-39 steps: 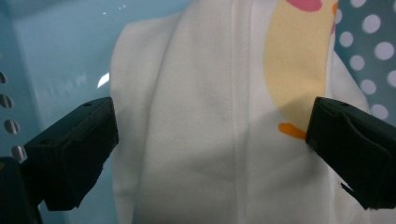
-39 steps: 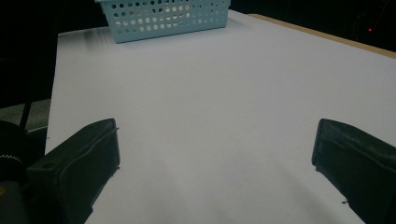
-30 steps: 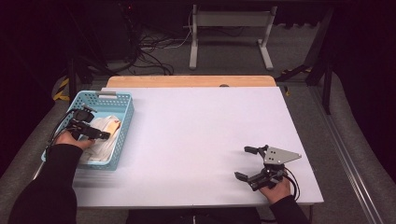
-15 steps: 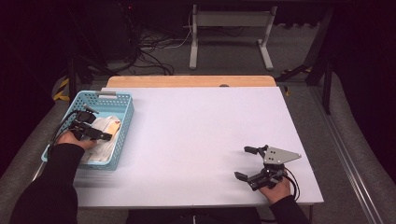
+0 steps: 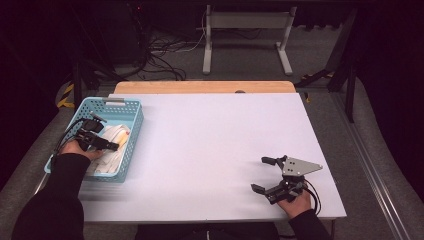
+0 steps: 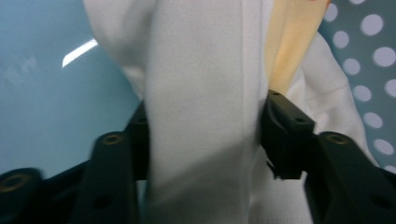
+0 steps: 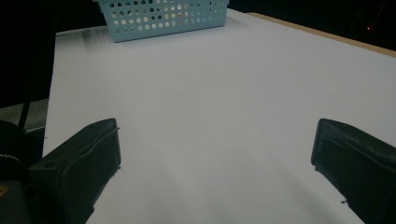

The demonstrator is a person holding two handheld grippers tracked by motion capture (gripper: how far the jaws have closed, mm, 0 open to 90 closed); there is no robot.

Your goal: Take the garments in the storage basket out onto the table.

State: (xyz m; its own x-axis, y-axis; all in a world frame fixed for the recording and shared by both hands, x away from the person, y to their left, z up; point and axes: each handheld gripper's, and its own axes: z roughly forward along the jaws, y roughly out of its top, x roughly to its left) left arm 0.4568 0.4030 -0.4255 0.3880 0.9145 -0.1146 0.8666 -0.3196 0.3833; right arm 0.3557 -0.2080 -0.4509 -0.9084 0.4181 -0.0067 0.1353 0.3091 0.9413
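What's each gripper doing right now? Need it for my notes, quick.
Left gripper: jaws just closed on the white cloth in the blue basket.
Right gripper: open, holding nothing.

1 basket (image 5: 131,117), 2 grippers (image 5: 107,145).

Left gripper (image 5: 107,146) low at table's left side, held in left hand (image 5: 75,148), dark-sleeved forearm entering from bottom left. Jaws have just been closing; in left gripper view both pads press against white fabric between them (grip looks firm). Right gripper (image 5: 264,174) rests near table's front right, right hand (image 5: 296,201) behind it, jaws spread wide, nothing between them, grey plate on top.
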